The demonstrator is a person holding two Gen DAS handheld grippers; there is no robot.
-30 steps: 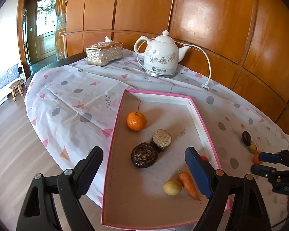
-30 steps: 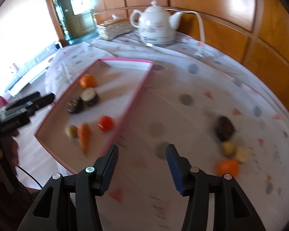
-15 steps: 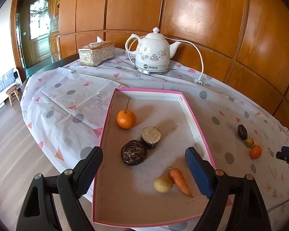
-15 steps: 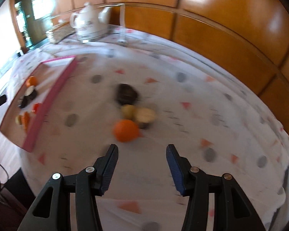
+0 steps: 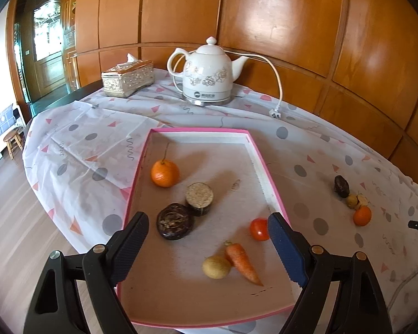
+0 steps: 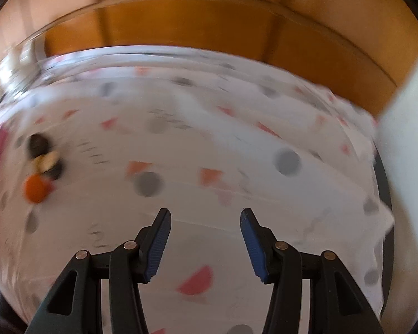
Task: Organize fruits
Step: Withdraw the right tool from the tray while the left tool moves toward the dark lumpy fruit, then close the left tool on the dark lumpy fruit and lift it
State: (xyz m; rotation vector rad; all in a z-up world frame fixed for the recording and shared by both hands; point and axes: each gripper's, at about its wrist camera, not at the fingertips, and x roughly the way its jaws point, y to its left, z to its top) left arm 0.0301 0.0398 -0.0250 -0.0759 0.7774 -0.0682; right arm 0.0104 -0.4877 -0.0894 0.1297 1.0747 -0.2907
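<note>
On the tabletop beside the pink-rimmed tray, a small round orange fruit looks light, firm; grip its middle. Left gripper jaws wide, right gripper jaws parted, both empty.

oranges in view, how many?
2. One orange sits in the pink tray, near its far left side. The other orange lies on the tablecloth right of the tray, beside smaller pieces. None seem hidden.
</note>
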